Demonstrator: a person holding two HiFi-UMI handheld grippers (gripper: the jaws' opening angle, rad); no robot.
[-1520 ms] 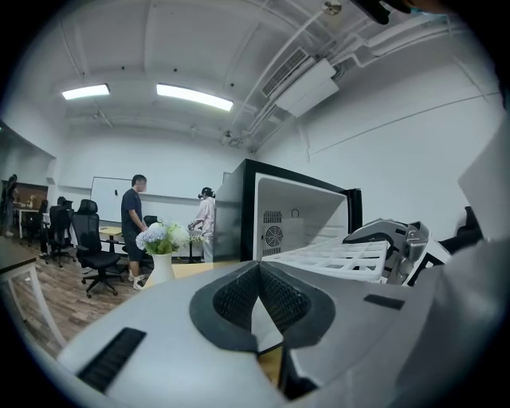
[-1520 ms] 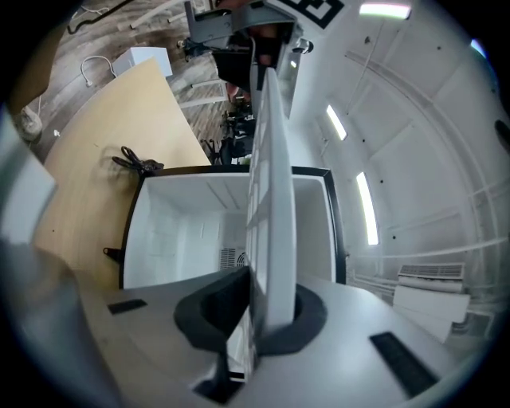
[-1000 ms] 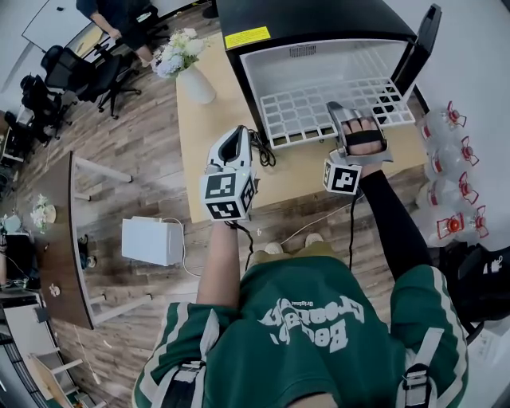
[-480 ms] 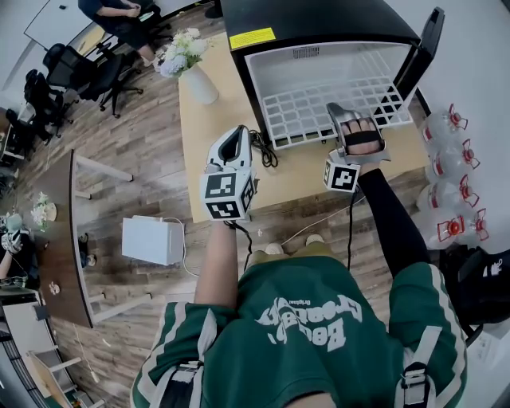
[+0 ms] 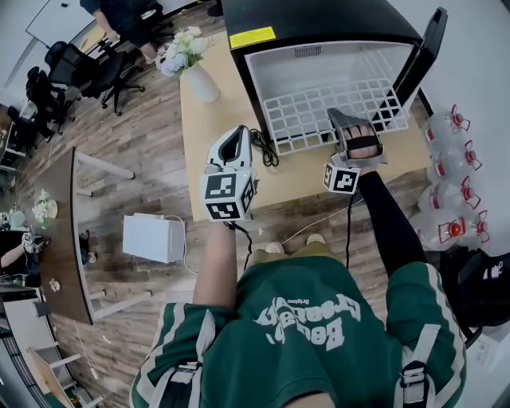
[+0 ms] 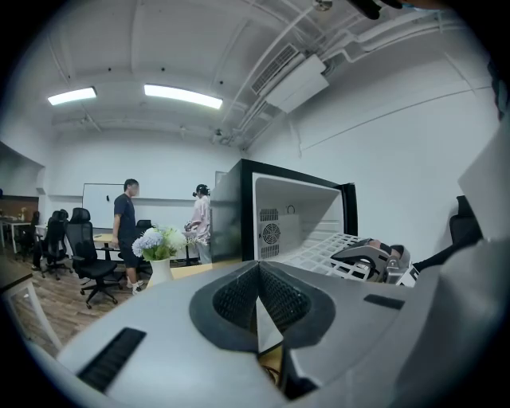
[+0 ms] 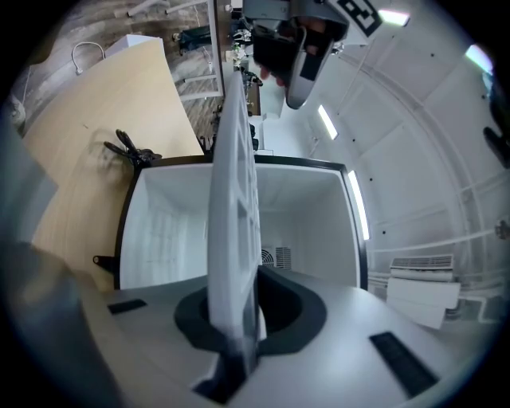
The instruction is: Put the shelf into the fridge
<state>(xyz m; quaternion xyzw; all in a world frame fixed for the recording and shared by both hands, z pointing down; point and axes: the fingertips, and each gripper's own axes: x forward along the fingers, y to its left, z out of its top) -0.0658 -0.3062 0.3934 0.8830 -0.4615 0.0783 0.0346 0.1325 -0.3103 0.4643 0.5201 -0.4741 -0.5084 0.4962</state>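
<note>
Moved: your right gripper (image 5: 335, 114) has dipped slightly with the grid shelf (image 5: 319, 102) | Jaws: right pinches its front rim; left gripper (image 5: 236, 134) pressed together, empty | Handling: likely light, stiff; hold the rim.

In the upper right of the frame an open fridge (image 5: 319, 20) stands on a wooden surface (image 5: 211, 163), its door swung to the right. A white grid shelf (image 5: 307, 111) lies partly inside, its near edge sticking out. The right gripper (image 5: 341, 119) meets that edge. The left gripper (image 5: 233, 142) hangs mid-frame, apart from the shelf. A vase of flowers (image 5: 196, 80) stands toward the surface's upper left.
</note>
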